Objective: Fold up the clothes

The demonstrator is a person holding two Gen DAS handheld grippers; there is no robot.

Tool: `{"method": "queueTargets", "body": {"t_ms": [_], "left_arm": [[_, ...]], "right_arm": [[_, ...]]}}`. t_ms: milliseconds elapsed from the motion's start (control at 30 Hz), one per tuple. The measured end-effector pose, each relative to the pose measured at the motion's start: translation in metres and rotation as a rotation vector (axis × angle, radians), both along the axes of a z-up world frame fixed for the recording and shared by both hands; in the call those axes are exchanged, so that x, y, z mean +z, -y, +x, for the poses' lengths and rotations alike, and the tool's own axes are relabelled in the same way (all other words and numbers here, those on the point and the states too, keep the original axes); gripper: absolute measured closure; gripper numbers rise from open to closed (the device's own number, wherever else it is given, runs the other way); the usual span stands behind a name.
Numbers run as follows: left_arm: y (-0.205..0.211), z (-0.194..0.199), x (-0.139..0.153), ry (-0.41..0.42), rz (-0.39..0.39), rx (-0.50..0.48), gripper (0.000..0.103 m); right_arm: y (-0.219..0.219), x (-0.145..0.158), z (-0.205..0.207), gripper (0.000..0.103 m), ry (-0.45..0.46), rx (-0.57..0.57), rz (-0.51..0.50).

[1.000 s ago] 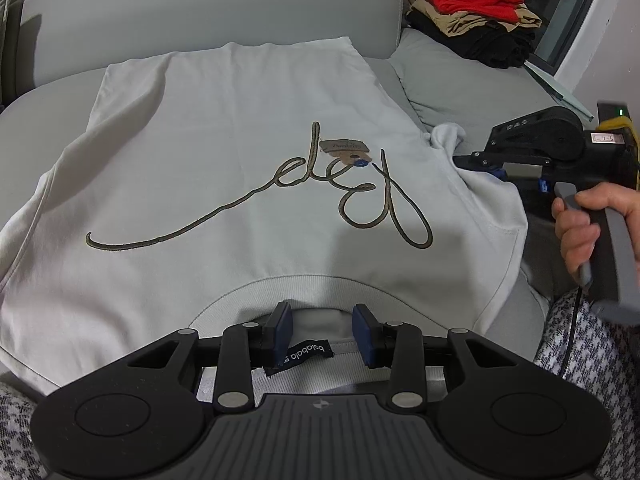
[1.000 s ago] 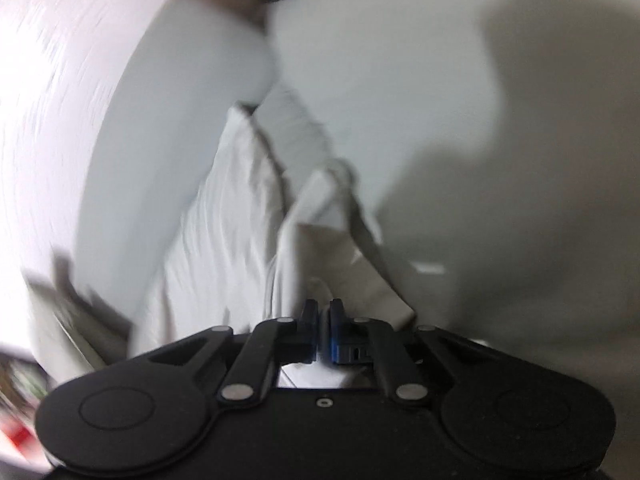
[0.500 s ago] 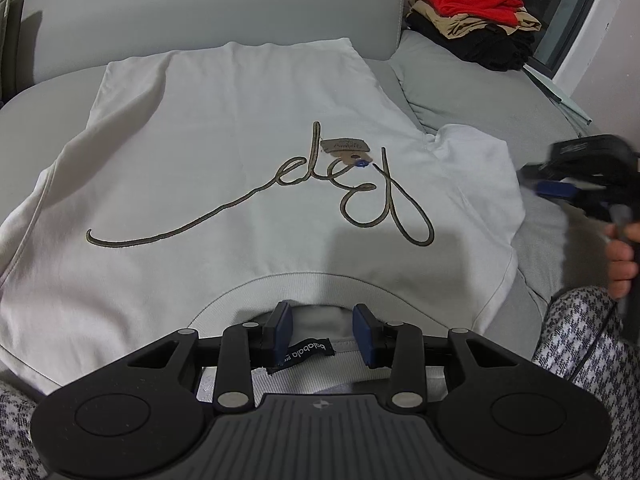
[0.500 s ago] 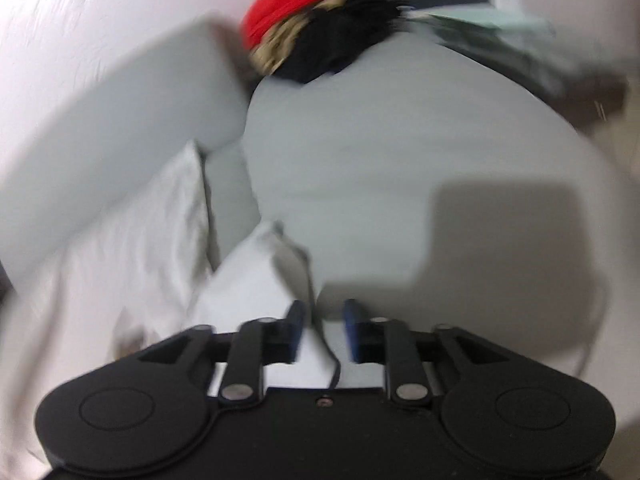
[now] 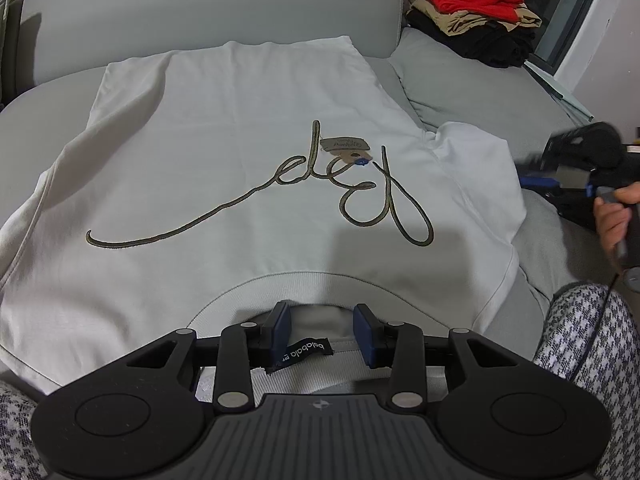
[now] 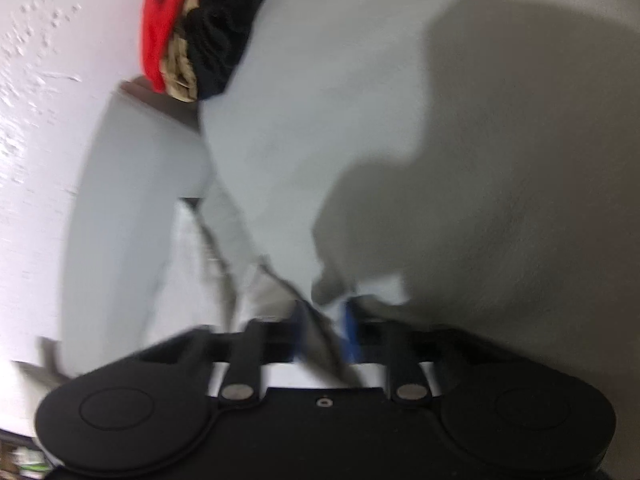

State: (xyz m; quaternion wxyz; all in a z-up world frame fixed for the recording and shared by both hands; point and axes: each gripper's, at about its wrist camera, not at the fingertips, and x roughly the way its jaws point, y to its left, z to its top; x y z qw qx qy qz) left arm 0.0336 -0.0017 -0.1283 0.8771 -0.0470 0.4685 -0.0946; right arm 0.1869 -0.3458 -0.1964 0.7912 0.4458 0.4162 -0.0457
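Observation:
A pale grey sweatshirt [image 5: 240, 152] with olive script lettering lies flat on a grey sofa, front up, collar toward me. A paper tag [image 5: 344, 146] rests on its chest. My left gripper [image 5: 322, 330] is open, its blue pads either side of the neck label [image 5: 300, 354] at the collar. My right gripper [image 5: 560, 180] shows at the right edge of the left wrist view, just off the right sleeve [image 5: 476, 168]. In the blurred right wrist view the right gripper [image 6: 324, 332] is open with pale cloth [image 6: 280, 292] at its fingers.
A stack of folded clothes [image 5: 476, 12], red on top of tan and black, sits on the sofa at the back right; it also shows in the right wrist view [image 6: 188, 32]. The sofa backrest [image 5: 200, 12] runs behind the sweatshirt. A houndstooth-clad knee [image 5: 592, 344] is at right.
My right gripper opened, let go of the right sleeve, and pulled away to the right; the sleeve now lies spread flat. My left gripper has not moved.

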Motion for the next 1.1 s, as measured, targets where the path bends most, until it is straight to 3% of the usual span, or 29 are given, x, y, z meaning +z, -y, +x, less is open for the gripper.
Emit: {"method": "queueTargets", "body": {"t_ms": [167,267,333,433,500,633,700,767,967,1100], "left_arm": [[0.000,0.000,0.000,-0.002,0.002,0.000,0.065],[0.000,0.000,0.000,-0.003,0.003,0.000,0.065],[0.000,0.001,0.000,-0.004,0.002,-0.001,0.065],[-0.001,0.001,0.000,-0.004,-0.002,-0.003,0.065],[-0.002,0.001,0.000,-0.004,-0.005,-0.004,0.065],[-0.004,0.001,-0.001,-0.005,-0.018,0.000,0.065],[-0.004,0.001,-0.002,-0.004,-0.022,0.003,0.065],[-0.004,0.000,-0.002,-0.003,-0.020,0.002,0.065],[-0.003,0.002,-0.002,-0.009,-0.014,0.001,0.065],[-0.004,0.001,-0.002,-0.008,-0.016,0.001,0.065]], "right_arm": [[-0.033,0.014,-0.002,0.096,0.095,0.226,-0.059],[-0.075,0.019,0.002,0.093,0.105,0.419,-0.128],[-0.103,0.023,0.005,0.080,0.111,0.547,-0.174],[-0.125,0.024,0.002,0.074,0.089,0.651,-0.207],[-0.117,0.032,-0.002,0.074,0.106,0.617,-0.192],[-0.061,0.052,-0.051,0.066,0.204,0.417,-0.039],[-0.032,0.046,-0.048,0.066,0.195,0.321,0.046],[-0.018,0.033,-0.052,0.066,0.146,0.294,0.096],[-0.028,0.012,-0.046,0.065,0.120,0.315,-0.002],[-0.039,0.011,-0.030,0.056,0.164,0.403,-0.093]]}}
